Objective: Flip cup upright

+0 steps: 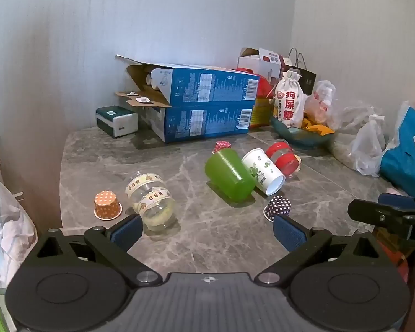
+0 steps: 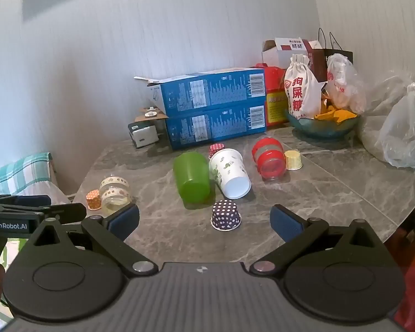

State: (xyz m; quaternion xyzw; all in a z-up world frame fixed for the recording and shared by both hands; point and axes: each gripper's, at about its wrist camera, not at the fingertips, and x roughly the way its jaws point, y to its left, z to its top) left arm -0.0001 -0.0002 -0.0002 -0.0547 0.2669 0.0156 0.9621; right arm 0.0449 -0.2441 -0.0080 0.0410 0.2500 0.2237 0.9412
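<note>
1. Cups on the counter number eight. Four large ones lie on their sides: a green cup, a white paper cup, a red-banded clear cup and a clear taped cup.
2. Four small dotted liners stand mouth down: orange, navy, red and yellow.
3. Two blue boxes are stacked at the back wall.
4. Left hand-held gripper hovers low over the near counter edge, level, jaws wide apart and empty; its left pad is just beside the taped cup.
5. Right hand-held gripper is likewise level, jaws spread, holding nothing, with the navy liner between its fingers.
6. Green cup lies mid-counter, touching the paper cup on its right; its long axis runs front to back, but which end faces the grippers cannot be told.
7. Paper cup's open mouth faces front-right.
</note>
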